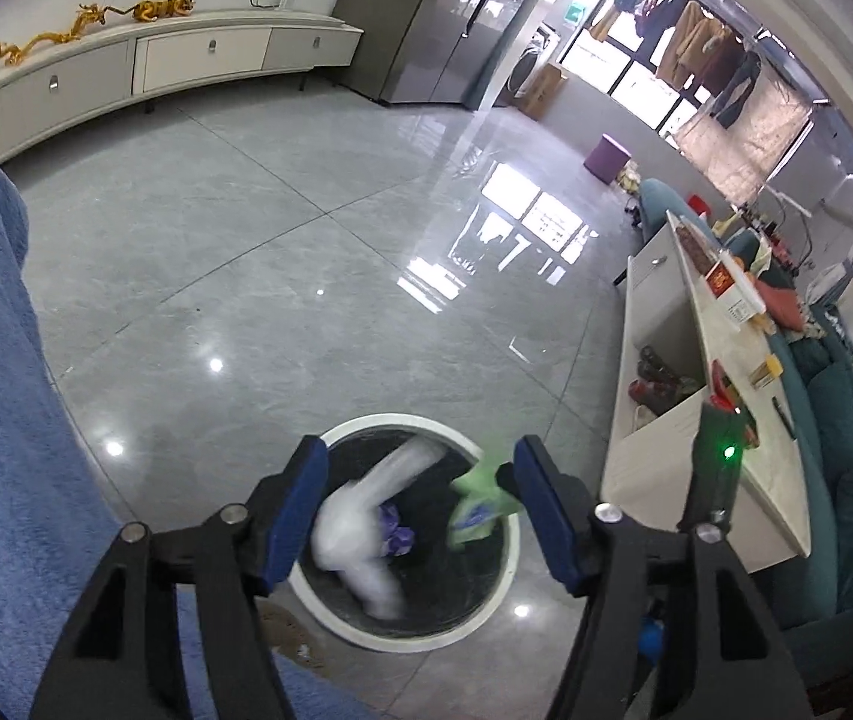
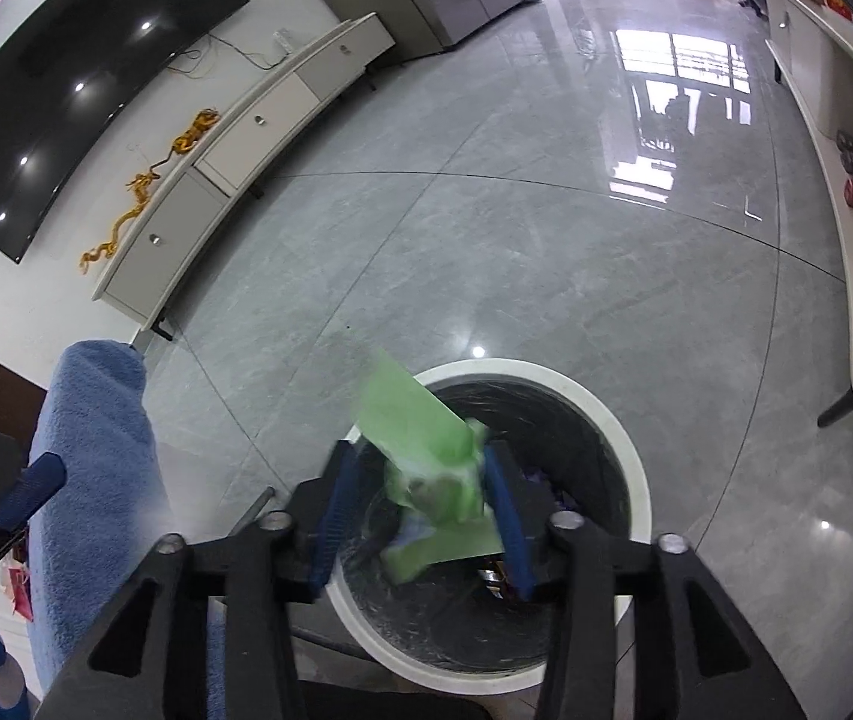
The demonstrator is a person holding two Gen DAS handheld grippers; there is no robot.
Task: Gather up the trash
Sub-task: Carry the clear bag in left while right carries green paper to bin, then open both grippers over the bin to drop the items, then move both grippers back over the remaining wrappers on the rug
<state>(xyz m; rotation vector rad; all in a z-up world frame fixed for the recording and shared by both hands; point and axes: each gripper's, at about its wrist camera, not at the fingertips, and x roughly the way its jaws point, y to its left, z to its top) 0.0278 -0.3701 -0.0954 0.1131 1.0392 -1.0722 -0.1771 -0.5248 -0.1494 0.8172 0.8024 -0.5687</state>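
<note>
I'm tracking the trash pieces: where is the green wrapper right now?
The green wrapper sits between the right gripper fingers, directly over the white-rimmed bin; the left wrist view shows it at the bin's right rim.

My left wrist camera looks steeply down along my left claw (image 1: 420, 510) from close above the white-rimmed bin (image 1: 504, 564), which sits at six o'clock, with grey floor (image 1: 306, 240) beyond. My right wrist camera looks down along my right claw (image 2: 420, 516) onto that same bin (image 2: 636, 468), equally near. Both views share the bin, floor and the low cabinet (image 1: 144, 66) at ten o'clock.
</note>
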